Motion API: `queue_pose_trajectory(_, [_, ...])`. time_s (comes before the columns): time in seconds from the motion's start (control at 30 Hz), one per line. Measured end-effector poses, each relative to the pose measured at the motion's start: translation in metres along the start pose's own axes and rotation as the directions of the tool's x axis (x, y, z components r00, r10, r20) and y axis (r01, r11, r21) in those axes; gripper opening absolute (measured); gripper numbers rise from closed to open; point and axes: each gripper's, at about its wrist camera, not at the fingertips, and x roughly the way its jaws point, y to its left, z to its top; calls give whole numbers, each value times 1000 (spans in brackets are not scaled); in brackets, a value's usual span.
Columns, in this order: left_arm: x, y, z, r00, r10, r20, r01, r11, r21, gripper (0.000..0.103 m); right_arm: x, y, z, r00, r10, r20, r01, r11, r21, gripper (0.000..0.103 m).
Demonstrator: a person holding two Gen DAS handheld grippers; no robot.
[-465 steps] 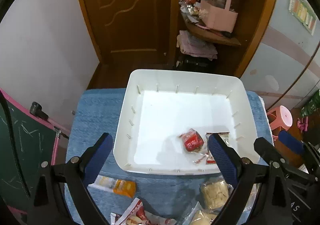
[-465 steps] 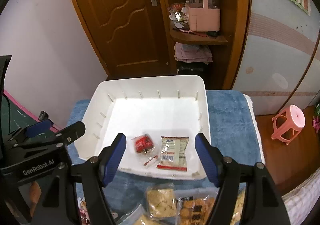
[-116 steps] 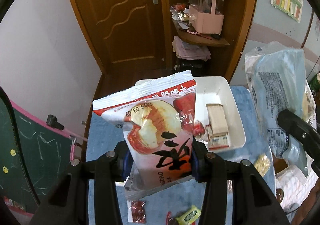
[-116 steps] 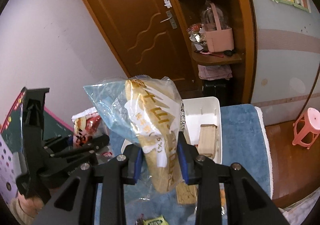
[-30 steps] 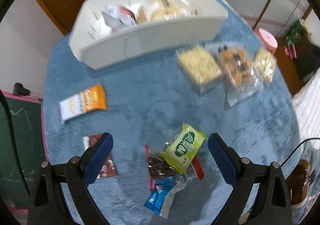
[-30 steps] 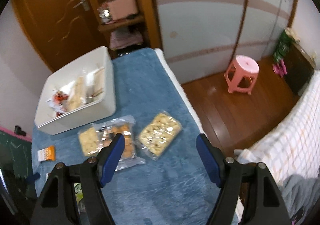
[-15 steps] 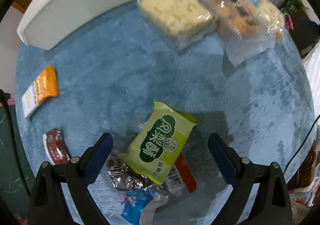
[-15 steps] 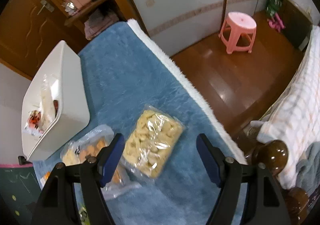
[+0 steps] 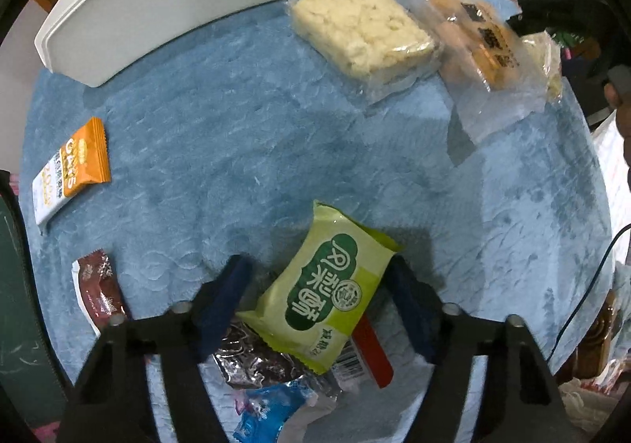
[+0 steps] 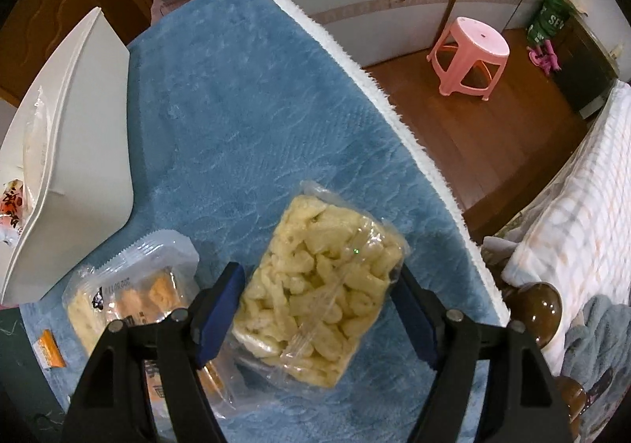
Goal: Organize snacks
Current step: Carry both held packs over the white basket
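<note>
A green snack packet (image 9: pixel 323 297) lies on a small heap of wrappers on the blue cloth (image 9: pixel 244 127). My left gripper (image 9: pixel 317 265) points down over it with a finger on each side. Its jaws are closing, and a strip of cloth still shows between the left pad and the packet. In the right wrist view a clear bag of pale puffed snacks (image 10: pixel 319 293) lies between the fingers of my right gripper (image 10: pixel 319 271), which stands open astride it. The white bin (image 9: pixel 157 9) with snacks inside sits at the far side, and its wall (image 10: pixel 79 108) shows at the left.
A pale cake packet (image 9: pixel 363 33) and a clear cookie bag (image 9: pixel 477 45) lie near the bin. An orange oat bar (image 9: pixel 75 167) and a brown wrapper (image 9: pixel 98 293) lie left. The table's white-fringed edge (image 10: pixel 394 116) drops to a wooden floor with a pink stool (image 10: pixel 469 53).
Both grippers have sunk toward the cloth. The left jaws have narrowed around the green packet. The right gripper has come down astride the bag of puffed snacks.
</note>
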Motion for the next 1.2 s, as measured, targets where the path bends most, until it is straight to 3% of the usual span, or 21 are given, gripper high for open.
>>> queue_pose_trajectory(0.2, [-7,4,1,1000,2,15,-2,1000,-17,36,-8,-2,-10,1000,18,10,-18,999,-41,70])
queue_pose_trajectory(0.43, [-28,9,8,998,9,60,-7,999,-49,36,-34,-12,-36,996,90,7,-90,994,-68,69])
queue_pose_trajectory(0.83, [-129,21,6,981,7,196,8,997,-78,36,-119,18,-92,970,234,63,-211,942,-261,69])
queue_pose_trajectory(1.2, [-207,25,23,947,69,315,-37,994,-106,36,-191,62,-90,915,366,170,-268,867,-421,69])
